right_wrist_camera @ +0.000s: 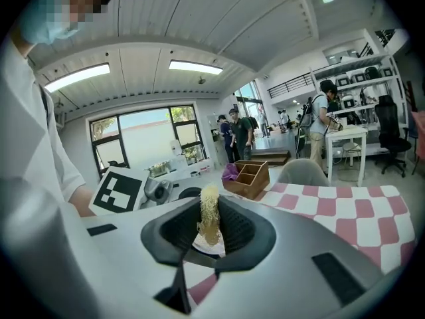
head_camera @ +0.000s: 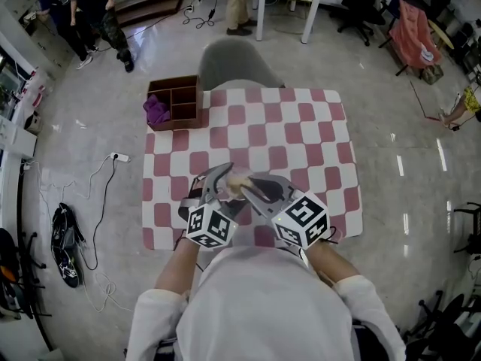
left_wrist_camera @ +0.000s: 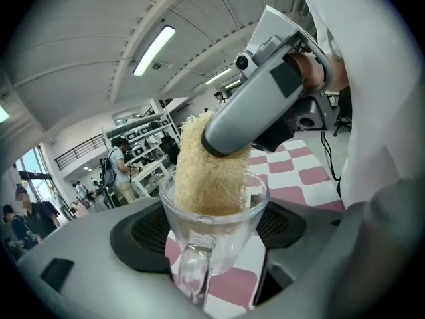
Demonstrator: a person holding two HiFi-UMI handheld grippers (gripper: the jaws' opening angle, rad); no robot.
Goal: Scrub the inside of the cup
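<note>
Two grippers, each with one cube point(head_camera: 210, 224) of black-and-white square markers, meet over the 6 o'clock edge of one pink-and-white checkered table point(head_camera: 301, 134). One grey chair point(head_camera: 233, 66) stands at 12 o'clock. One wooden box point(head_camera: 176, 104) sits at the 11 o'clock corner and holds one purple cloth point(head_camera: 156, 111). The left gripper point(left_wrist_camera: 212, 234) is clamped on one clear glass cup point(left_wrist_camera: 214, 211). The right gripper point(right_wrist_camera: 209, 234) pinches one yellow loofah sponge point(right_wrist_camera: 208, 214), and its lower end is inside the cup.
</note>
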